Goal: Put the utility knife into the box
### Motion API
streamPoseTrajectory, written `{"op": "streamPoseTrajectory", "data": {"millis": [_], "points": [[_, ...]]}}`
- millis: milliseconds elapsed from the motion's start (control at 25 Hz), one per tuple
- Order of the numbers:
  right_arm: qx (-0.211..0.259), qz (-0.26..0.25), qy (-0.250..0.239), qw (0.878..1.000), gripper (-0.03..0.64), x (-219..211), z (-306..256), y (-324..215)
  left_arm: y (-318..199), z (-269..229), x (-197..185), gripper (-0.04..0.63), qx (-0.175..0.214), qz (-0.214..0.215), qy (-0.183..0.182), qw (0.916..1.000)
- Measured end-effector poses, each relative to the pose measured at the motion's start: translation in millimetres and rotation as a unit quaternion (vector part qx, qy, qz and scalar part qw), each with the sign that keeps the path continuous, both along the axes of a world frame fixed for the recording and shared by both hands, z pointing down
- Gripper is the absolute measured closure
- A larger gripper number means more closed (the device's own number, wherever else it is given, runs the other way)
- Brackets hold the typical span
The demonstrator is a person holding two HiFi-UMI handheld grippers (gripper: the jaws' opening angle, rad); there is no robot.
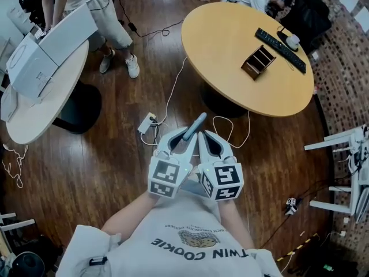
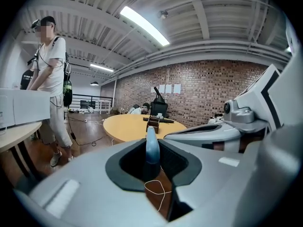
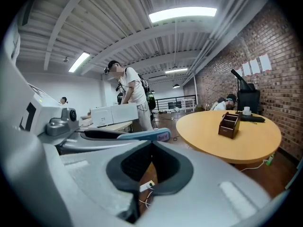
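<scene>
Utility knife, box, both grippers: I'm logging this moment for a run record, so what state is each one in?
Utility knife: clamped, held in the air above the floor.
Left gripper: shut on the utility knife.
Right gripper: shut, nothing between its jaws.
Box: open-topped, on the round table, apart from the knife.

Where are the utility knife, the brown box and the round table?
utility knife [image 1: 194,126]: head view, on the middle of its blue-grey handle.
brown box [image 1: 258,62]: head view, on its middle divider.
round table [image 1: 222,33]: head view, on a bare part of its top.
</scene>
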State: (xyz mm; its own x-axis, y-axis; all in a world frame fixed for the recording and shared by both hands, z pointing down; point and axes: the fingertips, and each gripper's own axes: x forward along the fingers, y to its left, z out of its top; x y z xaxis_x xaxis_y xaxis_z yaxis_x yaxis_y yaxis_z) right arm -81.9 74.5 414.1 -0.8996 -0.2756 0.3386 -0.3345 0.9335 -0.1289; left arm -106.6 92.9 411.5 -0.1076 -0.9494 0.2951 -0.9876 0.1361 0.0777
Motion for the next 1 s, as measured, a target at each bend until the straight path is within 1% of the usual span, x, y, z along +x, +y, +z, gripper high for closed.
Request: {"op": "streamPoseTrajectory", "data": {"millis": [200,520,1000], "points": [[-0.007,-0.001,-0.002,1.000,0.618,8.7,2.2,-53.1,-52.8,1.0,6.9,0.522,-0.007,-0.002,-0.005,1.0000],[-0.013,0.002,-0.010,1.000,0.618,27.6,-0.3,-127.0,-127.8,-3.1,25.1,0.522,-0.014,0.001,-0.023,0.9996],[-0.017,0.027,-0.022,0.999,0.617,41.4,-3.2,-185.2,-190.5,-12.7,31.2,0.522,-0.010,0.021,-0.039,0.9990]]}}
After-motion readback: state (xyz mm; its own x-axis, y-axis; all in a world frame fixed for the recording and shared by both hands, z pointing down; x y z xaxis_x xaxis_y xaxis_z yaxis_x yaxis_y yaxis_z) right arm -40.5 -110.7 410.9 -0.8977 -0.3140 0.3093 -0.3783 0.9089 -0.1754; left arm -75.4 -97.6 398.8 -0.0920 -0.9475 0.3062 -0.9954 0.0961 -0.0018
